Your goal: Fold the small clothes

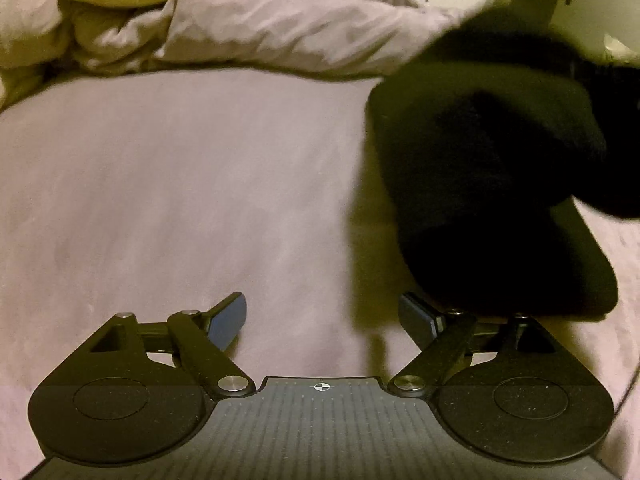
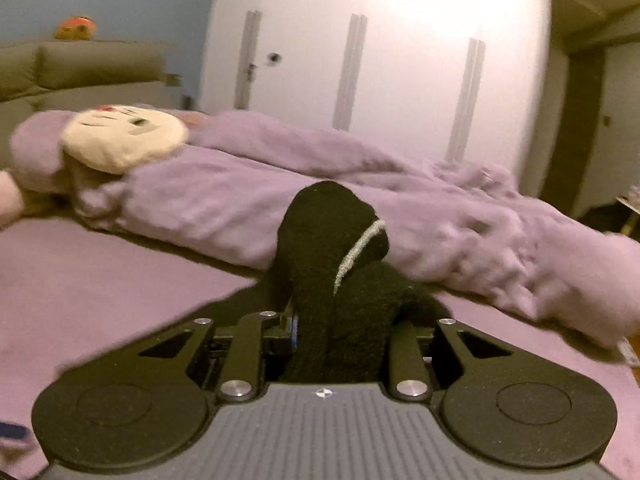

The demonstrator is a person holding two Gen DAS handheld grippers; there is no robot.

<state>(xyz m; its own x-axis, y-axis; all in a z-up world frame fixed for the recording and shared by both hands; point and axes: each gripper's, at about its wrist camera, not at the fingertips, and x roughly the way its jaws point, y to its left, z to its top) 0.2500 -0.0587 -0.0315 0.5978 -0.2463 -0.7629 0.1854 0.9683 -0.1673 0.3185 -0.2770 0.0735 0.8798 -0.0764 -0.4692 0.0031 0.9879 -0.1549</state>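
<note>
The black sock (image 2: 340, 280) is clamped between my right gripper (image 2: 340, 332) jaws, bunched and raised above the purple bed sheet (image 2: 100, 280); a pale seam crosses it. My left gripper (image 1: 322, 320) has its jaws wide apart with nothing between them, beside the sock (image 1: 488, 184). A rumpled purple blanket (image 2: 280, 184) and plush toy (image 2: 120, 136) lie beyond.

left tongs (image 1: 322, 322) wide apart, empty | black garment (image 1: 480, 184) hanging right | purple sheet (image 1: 180, 184) below
</note>
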